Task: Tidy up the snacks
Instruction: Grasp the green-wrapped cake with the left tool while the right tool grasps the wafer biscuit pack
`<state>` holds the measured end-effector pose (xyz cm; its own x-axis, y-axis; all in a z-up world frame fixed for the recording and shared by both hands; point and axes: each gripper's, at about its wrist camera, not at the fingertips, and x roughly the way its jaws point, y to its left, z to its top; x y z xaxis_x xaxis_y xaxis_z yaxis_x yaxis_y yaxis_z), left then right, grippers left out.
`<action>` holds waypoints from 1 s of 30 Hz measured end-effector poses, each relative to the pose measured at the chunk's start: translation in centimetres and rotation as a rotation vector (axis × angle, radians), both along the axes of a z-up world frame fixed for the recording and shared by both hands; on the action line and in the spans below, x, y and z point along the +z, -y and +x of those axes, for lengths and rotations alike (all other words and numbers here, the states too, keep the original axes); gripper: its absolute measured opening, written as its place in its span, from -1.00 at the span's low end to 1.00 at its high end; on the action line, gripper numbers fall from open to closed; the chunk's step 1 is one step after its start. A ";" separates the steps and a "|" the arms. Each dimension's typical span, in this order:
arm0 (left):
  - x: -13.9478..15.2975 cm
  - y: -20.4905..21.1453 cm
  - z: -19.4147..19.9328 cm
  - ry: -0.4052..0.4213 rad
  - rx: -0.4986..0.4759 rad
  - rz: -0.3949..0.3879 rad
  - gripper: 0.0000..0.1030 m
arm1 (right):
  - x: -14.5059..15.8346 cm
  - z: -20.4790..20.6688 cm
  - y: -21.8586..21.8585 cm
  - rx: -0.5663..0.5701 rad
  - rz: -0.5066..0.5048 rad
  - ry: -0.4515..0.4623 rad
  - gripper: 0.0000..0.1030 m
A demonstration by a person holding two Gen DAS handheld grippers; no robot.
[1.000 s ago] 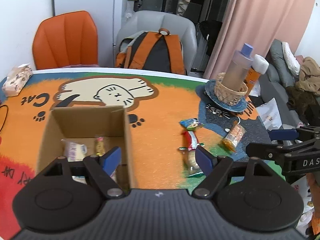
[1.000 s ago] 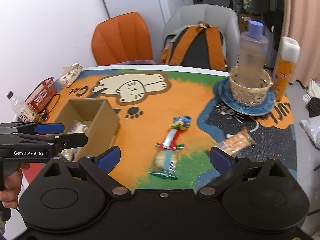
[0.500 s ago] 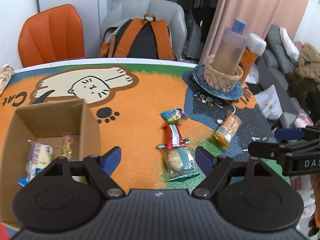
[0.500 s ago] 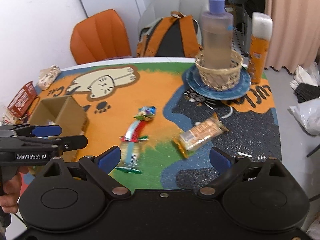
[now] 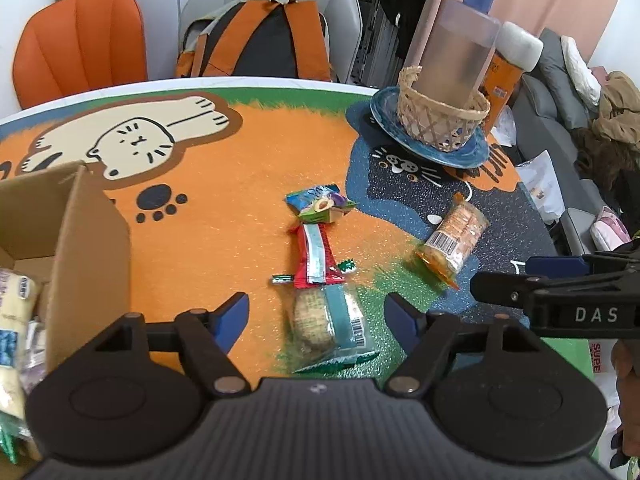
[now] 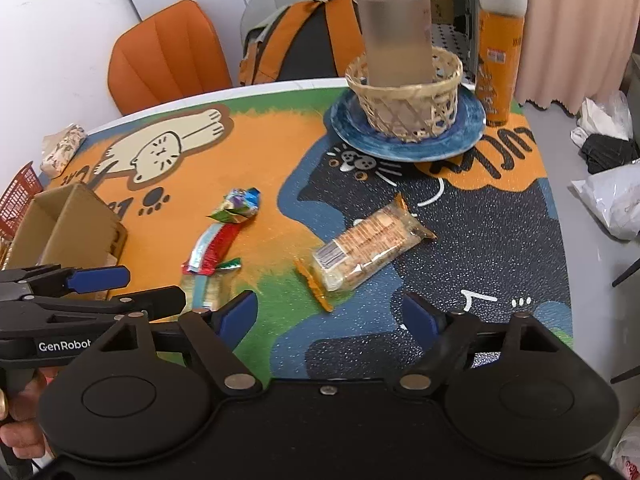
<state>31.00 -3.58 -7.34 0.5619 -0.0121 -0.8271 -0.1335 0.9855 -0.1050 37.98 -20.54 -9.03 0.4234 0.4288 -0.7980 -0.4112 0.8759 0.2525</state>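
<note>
My left gripper (image 5: 318, 314) is open, its fingers either side of a teal cookie packet (image 5: 330, 320) on the mat. Beyond it lie a red wrapper (image 5: 314, 258) and a small blue-green snack bag (image 5: 320, 204). An orange cracker packet (image 5: 454, 240) lies to the right. My right gripper (image 6: 330, 314) is open and empty, just in front of the cracker packet (image 6: 368, 242). The cardboard box (image 5: 86, 240) at the left holds several snacks. The left gripper also shows in the right wrist view (image 6: 100, 280).
A wicker basket (image 6: 404, 98) with a tall bottle stands on a blue plate (image 6: 404, 140) at the back, an orange can (image 6: 498, 44) beside it. A red basket (image 6: 16, 200) and tissue pack (image 6: 62, 150) sit at the far left. Chairs and a backpack (image 5: 256, 36) stand behind the table.
Both grippers moved right and forward. The left went from over the box to the cookie packet. The right moved from the middle snacks toward the cracker packet. Both stayed open.
</note>
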 end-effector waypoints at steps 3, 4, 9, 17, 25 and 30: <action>-0.9 0.3 0.7 -0.012 -0.005 0.012 0.38 | -0.7 0.6 -0.3 -0.004 -0.004 -0.010 0.49; -1.2 0.5 0.9 -0.017 -0.008 0.017 0.34 | -0.8 0.8 -0.4 -0.005 -0.006 -0.012 0.49; -2.9 0.7 1.9 -0.046 -0.013 0.004 0.07 | -1.3 2.0 -1.1 -0.018 -0.013 -0.012 0.45; -4.1 1.3 2.4 -0.052 -0.037 0.032 0.03 | -2.5 4.5 -2.2 -0.056 -0.027 -0.026 0.28; -4.0 0.2 1.9 -0.035 -0.054 0.025 -0.08 | -3.6 5.6 -3.0 -0.088 -0.057 -0.022 0.11; -3.7 -0.5 1.6 -0.024 -0.055 0.016 -0.09 | -3.4 5.6 -2.9 -0.069 -0.066 -0.038 -0.28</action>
